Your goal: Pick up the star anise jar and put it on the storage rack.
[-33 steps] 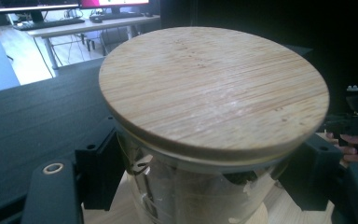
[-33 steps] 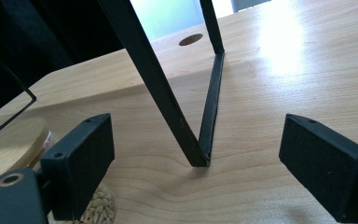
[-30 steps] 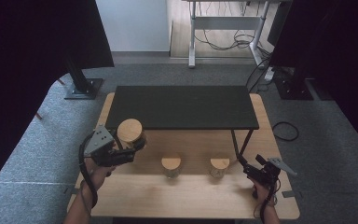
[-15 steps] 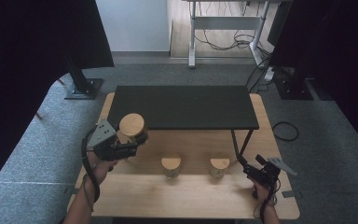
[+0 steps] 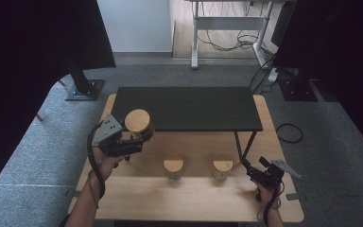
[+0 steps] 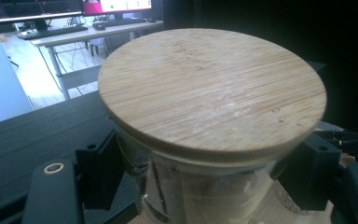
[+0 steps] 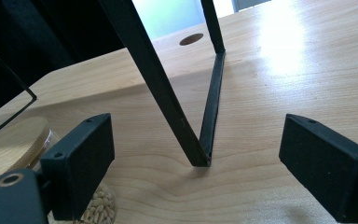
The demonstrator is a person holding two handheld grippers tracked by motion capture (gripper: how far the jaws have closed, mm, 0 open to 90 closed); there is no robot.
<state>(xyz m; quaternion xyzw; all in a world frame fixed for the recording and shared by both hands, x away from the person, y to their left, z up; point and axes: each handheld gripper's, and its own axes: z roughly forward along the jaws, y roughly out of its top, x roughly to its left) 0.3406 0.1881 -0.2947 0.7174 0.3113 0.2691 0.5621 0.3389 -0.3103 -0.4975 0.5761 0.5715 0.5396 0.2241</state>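
Left tool [image 5: 134,142]: clamped on a glass jar [image 5: 139,124] with a round wooden lid; in the left gripper view 1 black pad [image 6: 98,170] sits on each side of the glass just under the lid [image 6: 212,91].
Held jar: lifted above the bench [image 5: 194,198], at the near left corner of the black shelf [image 5: 186,108]; upright, tilted slightly; contents too blurred to tell.
Right tool [image 5: 256,171]: jaws wide apart, gripping nothing; low over the bench's right part, pointing at the shelf's thin black leg [image 7: 168,88], which meets the wood between the 2 pads [image 7: 81,158].
Other jars: 2 on the bench with wooden lids, a middle jar [image 5: 173,168] and a right jar [image 5: 222,169], side by side and apart. The right gripper view has a jar [image 7: 14,144] holding pale grains just beside its left pad.
Shelf: raised black top on thin legs, across the bench's far half.
Hands: left hand [image 5: 105,163] and right hand [image 5: 266,191] each hold 1 tool, forearms entering from the bottom.
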